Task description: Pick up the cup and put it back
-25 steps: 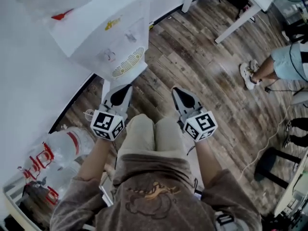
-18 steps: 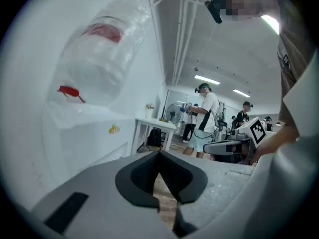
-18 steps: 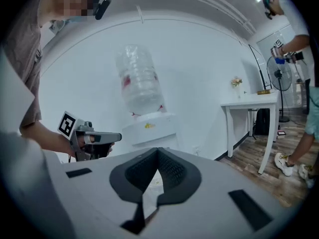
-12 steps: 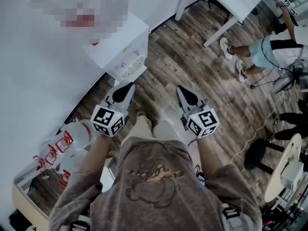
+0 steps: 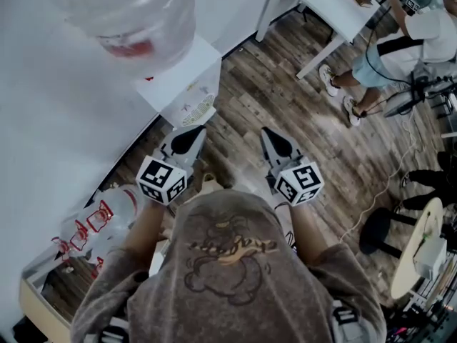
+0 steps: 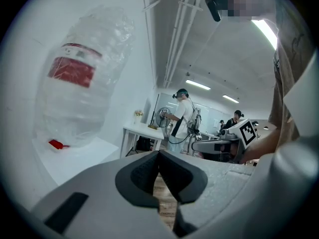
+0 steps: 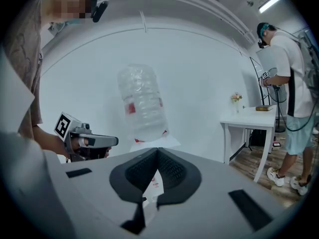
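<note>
Plainly, the step in hand is finding the cup. None shows in any view, so the sound move is to lower the 2 tools toward the front of the white box-shaped water dispenser (image 5: 187,84), where a cup would likely sit, and part the jaws only once close. The grey left gripper (image 5: 193,136) and grey right gripper (image 5: 270,136) each have jaws pressed together on nothing. A large clear plastic bottle with a red label (image 5: 128,13) sits atop the dispenser — how full, I cannot tell.
</note>
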`<state>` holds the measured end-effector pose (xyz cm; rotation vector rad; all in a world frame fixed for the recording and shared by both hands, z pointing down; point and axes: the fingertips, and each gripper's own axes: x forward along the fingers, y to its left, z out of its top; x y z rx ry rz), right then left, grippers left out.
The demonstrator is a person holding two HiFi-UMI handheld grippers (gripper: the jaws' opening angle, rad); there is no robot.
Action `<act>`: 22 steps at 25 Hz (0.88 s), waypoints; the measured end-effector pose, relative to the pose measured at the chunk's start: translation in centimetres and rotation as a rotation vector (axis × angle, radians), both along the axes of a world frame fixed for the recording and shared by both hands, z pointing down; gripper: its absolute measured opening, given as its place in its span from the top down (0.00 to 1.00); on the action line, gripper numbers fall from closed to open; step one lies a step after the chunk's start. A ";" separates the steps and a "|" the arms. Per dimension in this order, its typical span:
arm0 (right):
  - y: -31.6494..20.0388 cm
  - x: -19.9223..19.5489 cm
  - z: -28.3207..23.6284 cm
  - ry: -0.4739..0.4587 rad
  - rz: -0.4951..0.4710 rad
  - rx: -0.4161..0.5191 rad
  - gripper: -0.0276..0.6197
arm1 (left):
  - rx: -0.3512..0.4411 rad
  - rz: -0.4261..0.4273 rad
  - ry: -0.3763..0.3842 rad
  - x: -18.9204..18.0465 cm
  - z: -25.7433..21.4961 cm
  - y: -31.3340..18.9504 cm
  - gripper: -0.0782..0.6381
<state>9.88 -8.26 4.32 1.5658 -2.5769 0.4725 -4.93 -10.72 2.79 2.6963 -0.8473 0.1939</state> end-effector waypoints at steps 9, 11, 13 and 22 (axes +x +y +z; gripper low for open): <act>-1.6 -0.5 -0.7 -0.009 0.000 0.031 0.95 | 0.049 0.021 -0.006 0.3 -1.7 -2.0 0.89; -1.8 -0.1 -0.8 -0.008 0.011 0.038 0.95 | 0.054 0.024 -0.004 0.4 -2.0 -2.2 0.89; -1.9 0.4 -1.2 -0.011 0.022 0.043 0.95 | 0.060 0.020 0.000 0.7 -2.3 -2.2 0.89; -1.0 1.8 -2.8 -0.004 0.005 0.051 0.95 | 0.067 -0.022 0.026 1.9 -3.7 -0.9 0.89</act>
